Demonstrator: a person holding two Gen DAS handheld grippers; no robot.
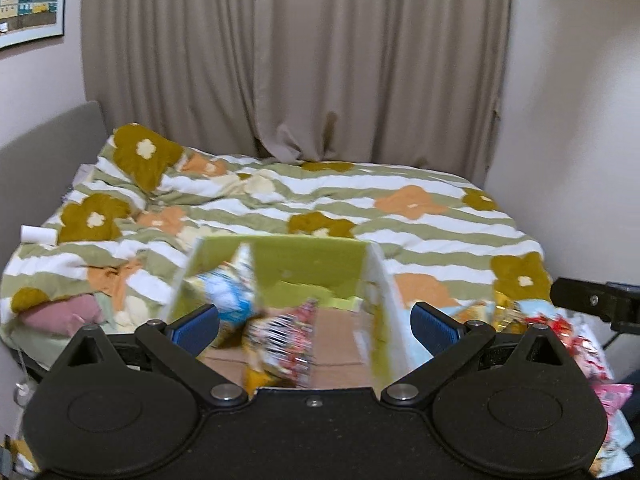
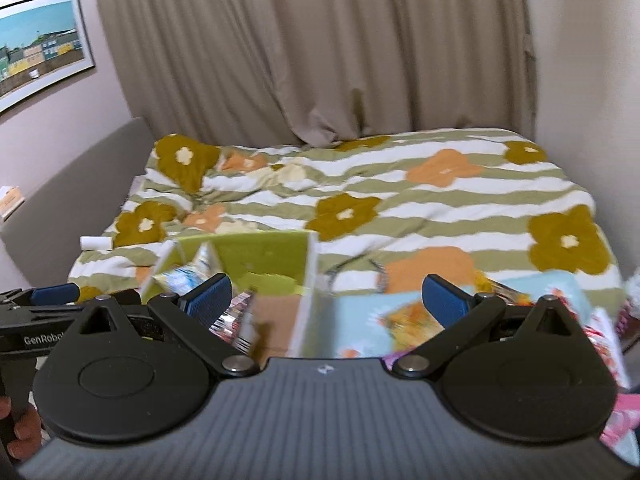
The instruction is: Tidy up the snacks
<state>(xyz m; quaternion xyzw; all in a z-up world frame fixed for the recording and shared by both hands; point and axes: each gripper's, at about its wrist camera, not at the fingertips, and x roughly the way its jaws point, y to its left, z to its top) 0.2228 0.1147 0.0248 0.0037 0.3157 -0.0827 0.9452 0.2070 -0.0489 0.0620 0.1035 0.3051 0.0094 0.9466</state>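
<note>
Green-walled box [image 1: 280, 276] on bed [image 1: 400, 216], near front edge; two snack packets inside: blue one [image 1: 224, 296] at left wall, striped red one [image 1: 288, 336] on cardboard floor. More loose snacks [image 2: 384, 320] heaped right of box. Left gripper [image 1: 314, 320] over box, fingers wide apart, empty. Right gripper [image 2: 326, 300] likewise spread, empty. Likely between deposits. Next: reach to right-hand pile, close on one packet, carry into box.

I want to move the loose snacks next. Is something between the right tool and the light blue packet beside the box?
Nothing visible blocks it. The right tool is open, and the light blue packet lies just ahead, right of the box wall.
</note>
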